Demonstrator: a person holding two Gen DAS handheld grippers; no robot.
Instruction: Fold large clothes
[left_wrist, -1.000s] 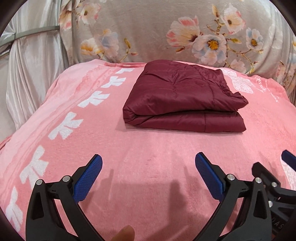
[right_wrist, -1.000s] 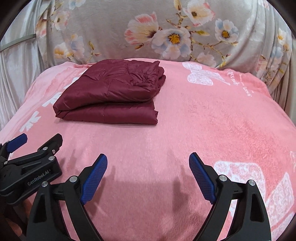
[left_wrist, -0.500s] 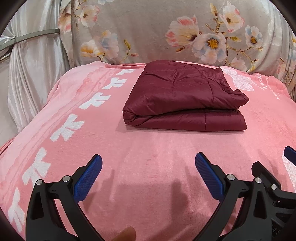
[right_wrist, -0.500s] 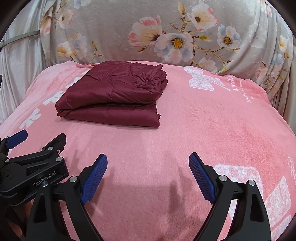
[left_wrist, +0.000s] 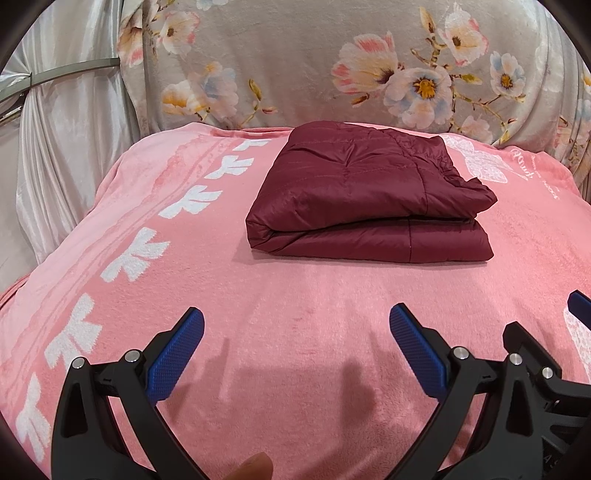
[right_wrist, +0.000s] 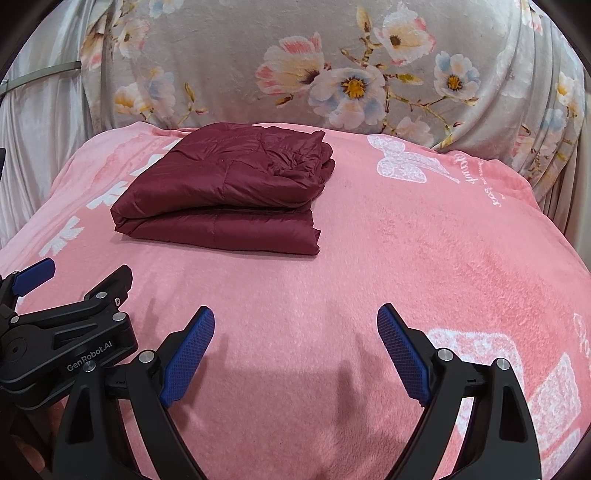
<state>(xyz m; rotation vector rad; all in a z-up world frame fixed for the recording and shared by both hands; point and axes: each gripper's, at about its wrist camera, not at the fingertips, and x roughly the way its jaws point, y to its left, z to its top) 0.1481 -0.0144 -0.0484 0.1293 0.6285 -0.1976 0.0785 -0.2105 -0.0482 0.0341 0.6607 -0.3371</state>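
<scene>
Both claws gape, empty, near folded maroon jacket (left_wrist: 365, 195).

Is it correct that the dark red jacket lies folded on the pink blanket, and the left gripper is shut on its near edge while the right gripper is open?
Not quite. The left gripper is open too and holds nothing; the left wrist view shows it apart from the folded dark red jacket on the pink blanket. The right gripper is open.

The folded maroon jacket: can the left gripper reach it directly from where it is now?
Probably yes. The left gripper is open and empty, and only bare pink blanket lies between its fingers and the folded maroon jacket. Nothing blocks the way; the right gripper stays beside it.
</scene>
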